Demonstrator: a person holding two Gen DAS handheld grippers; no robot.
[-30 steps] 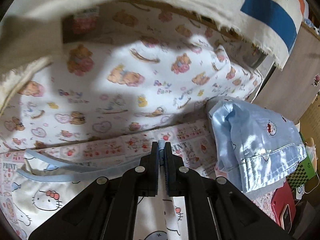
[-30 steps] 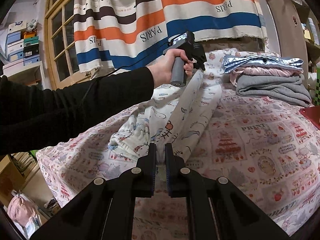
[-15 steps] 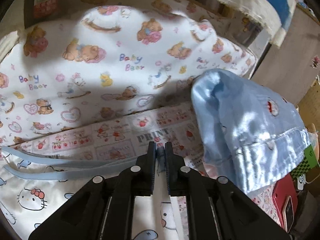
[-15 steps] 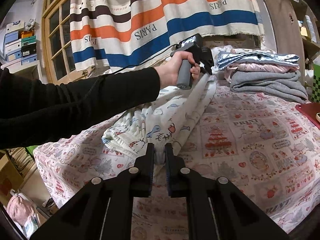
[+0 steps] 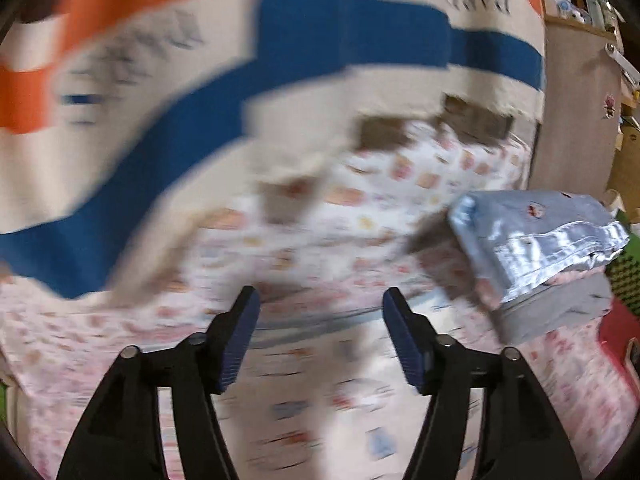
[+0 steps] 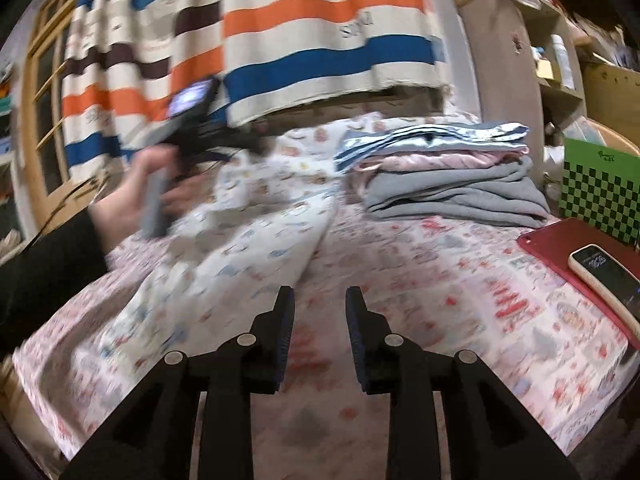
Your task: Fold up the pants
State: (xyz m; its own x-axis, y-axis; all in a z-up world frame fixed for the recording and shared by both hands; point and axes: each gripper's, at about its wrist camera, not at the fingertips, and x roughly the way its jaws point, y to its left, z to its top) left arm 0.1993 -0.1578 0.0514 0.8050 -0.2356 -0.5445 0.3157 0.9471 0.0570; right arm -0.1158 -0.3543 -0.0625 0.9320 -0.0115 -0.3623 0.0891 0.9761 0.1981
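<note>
The white cartoon-print pants (image 6: 240, 256) lie stretched along the pink-patterned bed sheet (image 6: 460, 300), left of centre in the right wrist view. My right gripper (image 6: 320, 292) hovers over the sheet just right of the pants; its jaws are opening with nothing between them. In the blurred left wrist view, my left gripper (image 5: 322, 294) is above the pants (image 5: 320, 380); its jaws are opening wide and hold nothing. A hand (image 6: 132, 196) carries the left gripper (image 6: 192, 120) above the far end of the pants.
A stack of folded clothes (image 6: 448, 172) sits at the back right of the bed, blue on top (image 5: 540, 248). A red case (image 6: 560, 248) with a phone (image 6: 608, 276) lies at the right edge by a green checkered board (image 6: 600, 188). A striped curtain (image 6: 280, 40) hangs behind.
Both grippers were shut on the pants' fabric and have let go and opened. The left one rose and tipped up toward the curtain; the right one drew right, off the pants.
</note>
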